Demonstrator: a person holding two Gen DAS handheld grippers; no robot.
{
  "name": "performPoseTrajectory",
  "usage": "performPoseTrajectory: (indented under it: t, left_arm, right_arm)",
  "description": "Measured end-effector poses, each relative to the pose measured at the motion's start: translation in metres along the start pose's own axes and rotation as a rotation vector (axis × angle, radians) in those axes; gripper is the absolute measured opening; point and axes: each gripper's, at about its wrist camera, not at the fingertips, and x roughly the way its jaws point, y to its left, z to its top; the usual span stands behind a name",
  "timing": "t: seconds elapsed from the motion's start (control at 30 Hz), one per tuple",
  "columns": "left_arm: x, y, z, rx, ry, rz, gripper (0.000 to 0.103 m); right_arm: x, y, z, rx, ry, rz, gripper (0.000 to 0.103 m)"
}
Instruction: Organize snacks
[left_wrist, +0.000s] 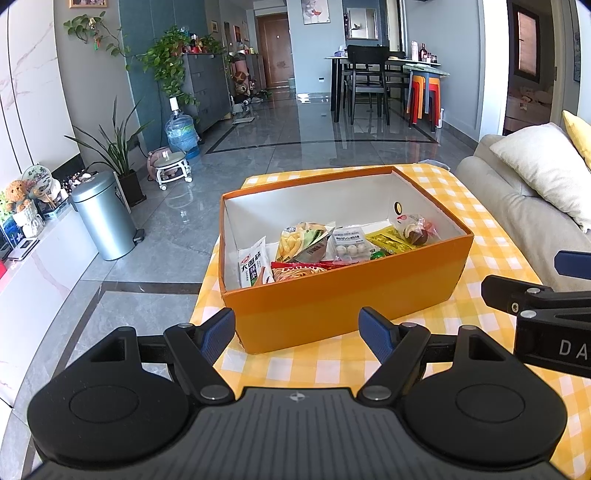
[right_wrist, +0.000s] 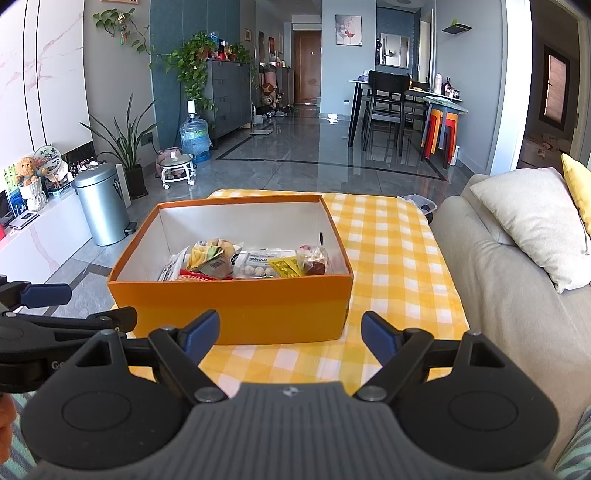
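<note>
An orange cardboard box (left_wrist: 343, 302) (right_wrist: 229, 306) with a white inside stands on a table under a yellow checked cloth (left_wrist: 461, 354) (right_wrist: 391, 258). Several snack packets (left_wrist: 306, 247) (right_wrist: 243, 264) lie in the box, among them a white and green pack (left_wrist: 252, 266) and a yellow sachet (right_wrist: 284, 266). My left gripper (left_wrist: 297, 328) hovers open in front of the box's near wall, nothing between its blue pads. My right gripper (right_wrist: 290, 332) is open too, empty, just before the box's near right corner. Each gripper shows at the edge of the other's view.
A beige sofa with a white cushion (right_wrist: 532, 225) runs along the right of the table. A steel pedal bin (left_wrist: 105, 218), potted plants and a water bottle (left_wrist: 181, 133) stand on the tiled floor to the left. A dining table with chairs (left_wrist: 369, 85) is far behind.
</note>
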Motion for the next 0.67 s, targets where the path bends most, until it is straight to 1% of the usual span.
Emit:
performPoseTrajectory:
  t: [0.67]
  left_arm:
    - [-0.0014,0.0039,0.0001,0.016,0.0,-0.004,0.089]
  right_arm:
    - [0.0037,-0.0021,-0.0013,0.006,0.02,-0.003,0.081]
